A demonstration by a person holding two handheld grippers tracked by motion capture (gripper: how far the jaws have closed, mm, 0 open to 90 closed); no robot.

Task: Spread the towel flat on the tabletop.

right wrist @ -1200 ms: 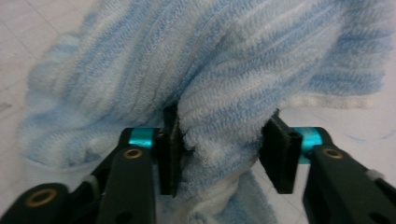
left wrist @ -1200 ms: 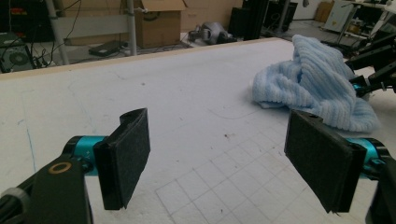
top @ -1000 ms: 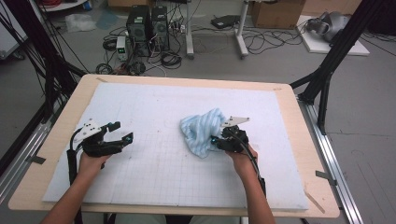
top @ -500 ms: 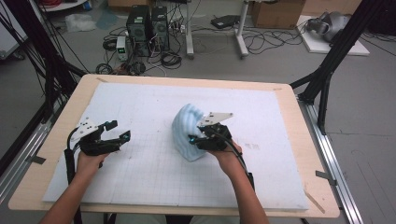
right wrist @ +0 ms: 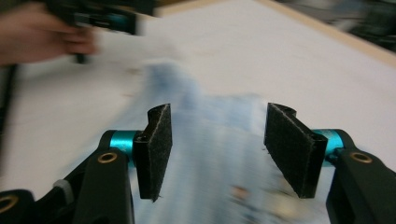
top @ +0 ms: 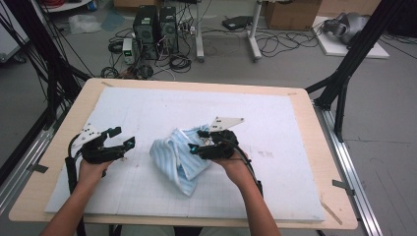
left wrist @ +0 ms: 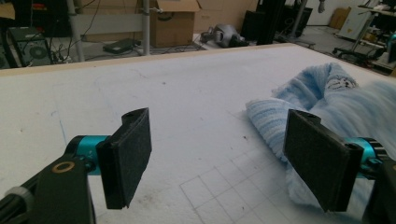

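A light blue striped cloth (top: 173, 158) lies crumpled in the middle of the white mat (top: 275, 123). My right gripper (top: 196, 140) hovers at the cloth's right edge, pointing left. Its jaws have just been opening; in the right gripper view the gripper (right wrist: 217, 149) stands open with the blurred cloth (right wrist: 205, 112) beneath and beyond the pads, which do not press on it. My left gripper (top: 123, 136) rests at the left of the mat, open and empty. In the left gripper view the gripper (left wrist: 219, 158) stands open, with the cloth (left wrist: 317, 88) beyond its right pad.
The mat covers most of a wooden table (top: 339, 196). Black frame posts (top: 344, 83) stand at the table's corners. Computers and cables (top: 157, 24) sit on the floor behind the far edge. Bare mat stretches beyond the cloth and to its right.
My right gripper carried the cloth leftward and its jaws opened; the cloth now lies folded over, further left and nearer me. The left gripper stayed put.
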